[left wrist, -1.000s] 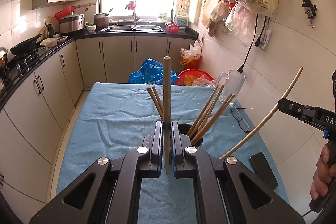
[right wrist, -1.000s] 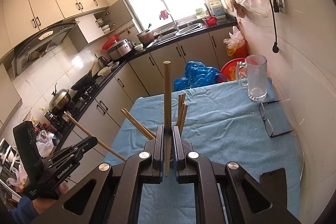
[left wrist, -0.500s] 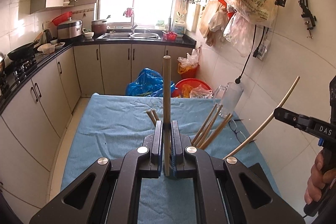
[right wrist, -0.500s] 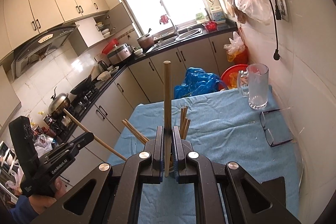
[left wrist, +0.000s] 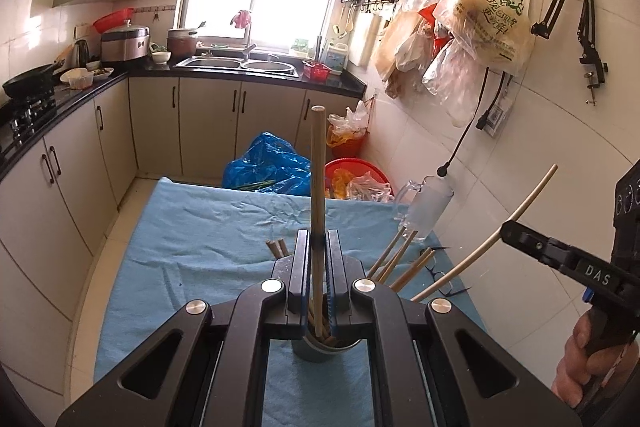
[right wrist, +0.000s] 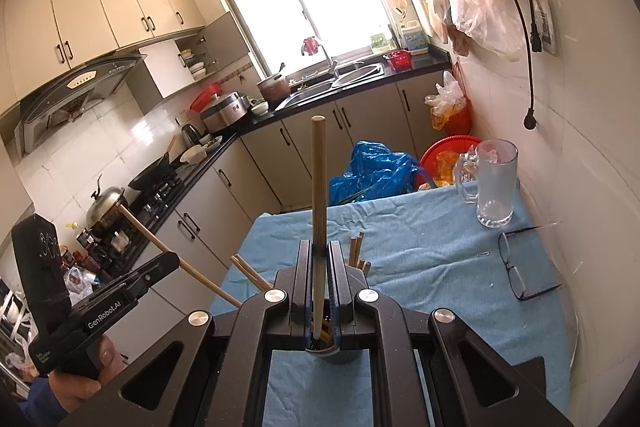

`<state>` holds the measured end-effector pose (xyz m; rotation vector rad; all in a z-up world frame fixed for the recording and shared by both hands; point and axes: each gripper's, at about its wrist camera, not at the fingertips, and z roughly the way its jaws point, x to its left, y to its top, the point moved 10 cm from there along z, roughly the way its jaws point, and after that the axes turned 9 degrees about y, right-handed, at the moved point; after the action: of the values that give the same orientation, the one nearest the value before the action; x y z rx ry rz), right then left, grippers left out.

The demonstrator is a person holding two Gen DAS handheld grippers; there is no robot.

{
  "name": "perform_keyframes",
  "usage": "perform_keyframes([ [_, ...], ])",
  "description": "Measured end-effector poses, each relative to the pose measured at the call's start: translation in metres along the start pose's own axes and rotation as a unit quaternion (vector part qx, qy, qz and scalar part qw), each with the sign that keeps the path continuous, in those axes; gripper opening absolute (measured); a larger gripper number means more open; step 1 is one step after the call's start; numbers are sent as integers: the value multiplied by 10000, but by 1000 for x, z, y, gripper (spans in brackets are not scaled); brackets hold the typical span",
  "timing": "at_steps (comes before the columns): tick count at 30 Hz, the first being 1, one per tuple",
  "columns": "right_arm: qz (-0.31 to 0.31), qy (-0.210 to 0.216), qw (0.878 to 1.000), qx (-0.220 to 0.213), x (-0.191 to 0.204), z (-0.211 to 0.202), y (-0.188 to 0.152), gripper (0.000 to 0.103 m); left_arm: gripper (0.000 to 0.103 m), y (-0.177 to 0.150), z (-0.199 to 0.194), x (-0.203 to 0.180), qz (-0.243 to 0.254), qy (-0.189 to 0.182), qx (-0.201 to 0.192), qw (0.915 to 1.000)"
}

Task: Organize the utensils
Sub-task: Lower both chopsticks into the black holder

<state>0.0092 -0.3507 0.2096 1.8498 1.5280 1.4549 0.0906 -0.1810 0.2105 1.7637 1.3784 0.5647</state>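
My left gripper (left wrist: 318, 239) is shut on a wooden chopstick (left wrist: 318, 179) that stands upright between its pads. Its lower end hangs over a metal holder (left wrist: 320, 349) on the blue cloth; several chopsticks (left wrist: 400, 259) lean out of the holder. My right gripper (right wrist: 319, 247) is shut on a second upright chopstick (right wrist: 319, 195) above the same holder (right wrist: 338, 354). In the left wrist view the right gripper (left wrist: 506, 227) comes in from the right, clamping its pale stick (left wrist: 480, 251). In the right wrist view the left gripper (right wrist: 174, 259) comes in from the left with its stick (right wrist: 160, 245).
A glass mug (right wrist: 494, 187) and eyeglasses (right wrist: 524, 267) lie on the blue-clothed table (right wrist: 420, 259) by the tiled wall at the right. A dark phone (right wrist: 534, 367) lies at the near right. Beyond the table's far edge are a blue bag (left wrist: 268, 167) and a red basin (left wrist: 352, 171).
Both grippers have risen with their chopsticks still clamped. The holder has slid down in both views and now shows under the jaws.
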Motion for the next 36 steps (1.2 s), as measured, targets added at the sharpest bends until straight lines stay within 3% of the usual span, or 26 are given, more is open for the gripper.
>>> perform_keyframes([
  [15,9,-373,9987,352,-17,48,-34,8,6,-20,41,-2,57,-136,322,9994],
  [36,209,-667,9949,730,-29,74,-70,8,6,-53,66,8,239,-309,539,9978],
])
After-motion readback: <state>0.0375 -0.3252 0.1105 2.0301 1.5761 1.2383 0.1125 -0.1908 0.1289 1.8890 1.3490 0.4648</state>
